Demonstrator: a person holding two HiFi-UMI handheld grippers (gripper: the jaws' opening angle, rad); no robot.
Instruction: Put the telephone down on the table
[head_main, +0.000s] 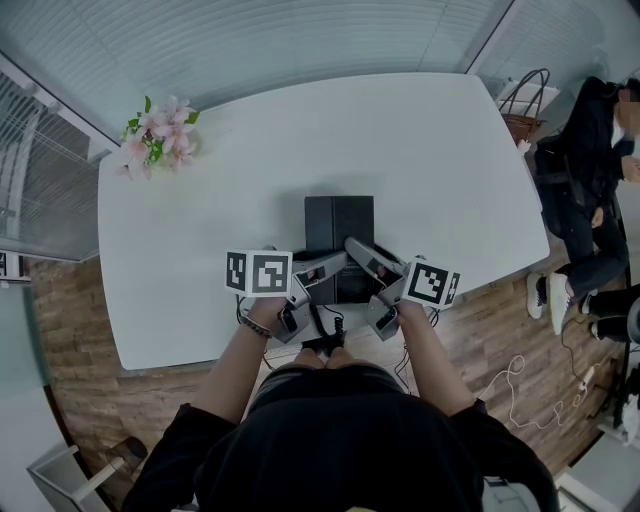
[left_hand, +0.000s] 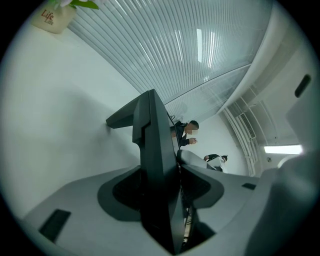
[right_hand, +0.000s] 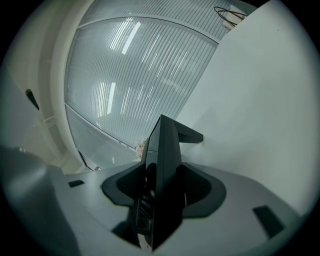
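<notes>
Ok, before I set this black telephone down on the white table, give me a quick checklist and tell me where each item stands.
1. Grip of the left gripper on the black plastic telephone: ok, jaws closed on its edge.
2. Grip of the right gripper on the other edge: ok, jaws closed on it.
3. Bare surface of the white table beyond the telephone: ok.
4. Bunch of pink flowers out of the way: ok, at the far left corner.
5. Telephone's base level, or already resting on the tabletop: cannot tell.
</notes>
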